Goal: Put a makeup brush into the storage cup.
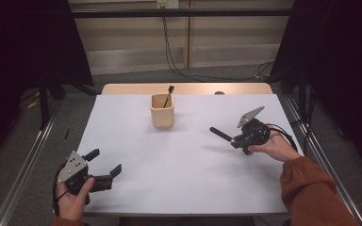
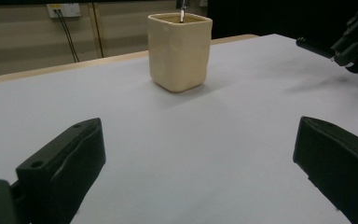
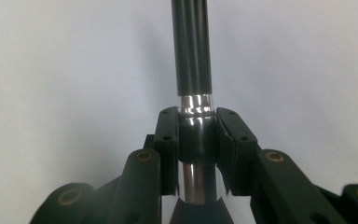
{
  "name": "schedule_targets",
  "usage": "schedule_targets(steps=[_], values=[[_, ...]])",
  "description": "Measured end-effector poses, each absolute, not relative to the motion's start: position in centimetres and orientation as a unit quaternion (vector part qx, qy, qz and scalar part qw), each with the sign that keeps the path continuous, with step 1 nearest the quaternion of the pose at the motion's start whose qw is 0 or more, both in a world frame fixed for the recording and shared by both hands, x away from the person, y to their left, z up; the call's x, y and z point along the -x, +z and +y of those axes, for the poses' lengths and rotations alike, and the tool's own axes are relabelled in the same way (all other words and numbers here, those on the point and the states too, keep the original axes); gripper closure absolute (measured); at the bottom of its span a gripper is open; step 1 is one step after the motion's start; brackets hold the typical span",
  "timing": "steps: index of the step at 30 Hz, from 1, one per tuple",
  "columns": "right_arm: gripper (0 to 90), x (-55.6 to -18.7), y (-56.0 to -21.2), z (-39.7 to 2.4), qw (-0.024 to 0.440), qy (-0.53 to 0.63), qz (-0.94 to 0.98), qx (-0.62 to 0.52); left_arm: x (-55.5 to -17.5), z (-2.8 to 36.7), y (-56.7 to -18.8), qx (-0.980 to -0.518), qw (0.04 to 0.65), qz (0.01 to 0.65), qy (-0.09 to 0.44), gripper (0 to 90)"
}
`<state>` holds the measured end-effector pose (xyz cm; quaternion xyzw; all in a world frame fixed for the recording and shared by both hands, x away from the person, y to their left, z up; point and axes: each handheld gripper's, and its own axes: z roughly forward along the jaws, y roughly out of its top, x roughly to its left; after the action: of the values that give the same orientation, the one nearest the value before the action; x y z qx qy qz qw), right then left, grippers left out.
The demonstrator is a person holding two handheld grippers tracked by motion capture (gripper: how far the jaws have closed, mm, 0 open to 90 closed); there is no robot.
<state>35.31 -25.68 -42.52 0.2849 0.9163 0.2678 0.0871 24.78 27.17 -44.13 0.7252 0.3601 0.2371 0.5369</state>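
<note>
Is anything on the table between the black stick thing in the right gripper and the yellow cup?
Nothing visible: the white table lies bare between the black stick, clamped in the right gripper, and the cup.

- One cream cup (image 1: 162, 110), centre of the high view.
- Two brushes: one (image 1: 168, 95) in the cup, one (image 1: 220, 134) at right.
- Two grippers: left (image 1: 104, 165), right (image 1: 235, 140).
</note>
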Motion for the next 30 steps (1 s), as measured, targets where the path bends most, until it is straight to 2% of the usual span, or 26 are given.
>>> schedule_targets(steps=[7, 11, 19, 30], values=[[72.1, -34.9, -41.9, -26.2, 0.107, 0.336, 0.882, -0.313, -24.7, 27.2, -44.1, -0.724, 0.541, 0.359, 0.235, 2.3], [72.1, -34.3, -41.7, -26.4, 0.133, 0.371, 0.862, -0.32, -24.7, 27.2, -44.1, -0.723, 0.541, 0.359, 0.235, 2.3], [72.1, -33.3, -42.0, -26.6, 0.15, 0.421, 0.827, -0.341, -24.6, 27.0, -44.0, -0.726, 0.545, 0.352, 0.228, 2.7], [72.1, -32.5, -42.7, -25.9, 0.109, 0.459, 0.814, -0.339, -24.5, 26.5, -43.8, -0.736, 0.55, 0.333, 0.214, 2.5]])
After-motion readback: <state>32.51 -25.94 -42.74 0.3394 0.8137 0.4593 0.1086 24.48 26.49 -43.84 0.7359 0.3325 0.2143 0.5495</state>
